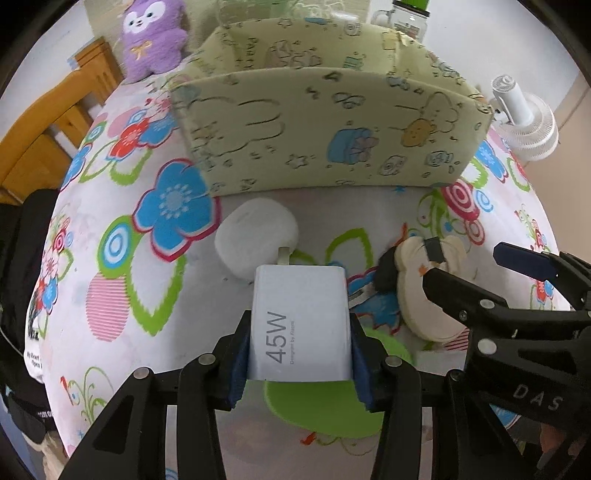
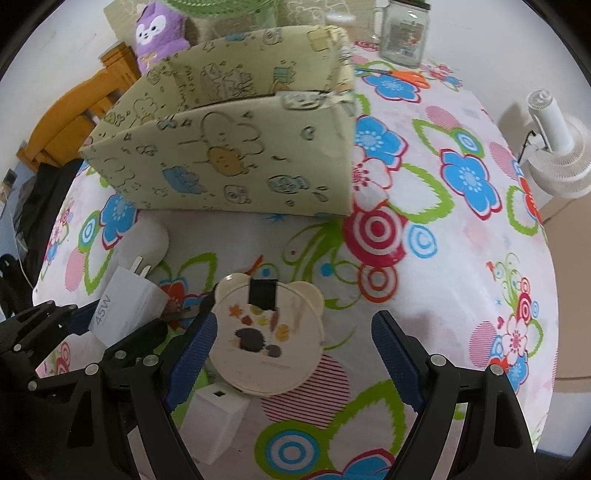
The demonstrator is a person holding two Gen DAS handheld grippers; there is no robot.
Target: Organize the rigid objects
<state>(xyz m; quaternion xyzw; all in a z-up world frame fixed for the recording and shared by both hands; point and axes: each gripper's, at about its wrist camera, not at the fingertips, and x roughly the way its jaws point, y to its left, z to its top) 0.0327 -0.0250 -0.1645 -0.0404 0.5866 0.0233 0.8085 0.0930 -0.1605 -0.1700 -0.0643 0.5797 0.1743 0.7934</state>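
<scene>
My left gripper (image 1: 300,352) is shut on a white "45W" charger (image 1: 299,317), its blue pads pressed on both sides and the plug pins pointing away from me. A white rounded case (image 1: 256,240) lies just beyond the pins. A cream bear-shaped case (image 2: 266,332) with a black tab lies on the flowered tablecloth (image 2: 461,295). My right gripper (image 2: 295,332) stands open around it: the left finger is close to its edge, the right finger well apart. The charger (image 2: 125,302) shows at the left of the right wrist view. The right gripper (image 1: 480,271) also shows beside the bear case (image 1: 424,295).
A pale green patterned box (image 1: 332,140) (image 2: 229,158) stands open-topped at the back. A white block (image 2: 218,421) lies under the bear case's near edge. A purple plush (image 1: 155,37), a glass jar (image 2: 404,33), a white fan (image 2: 557,155) and a wooden chair (image 1: 48,122) ring the table.
</scene>
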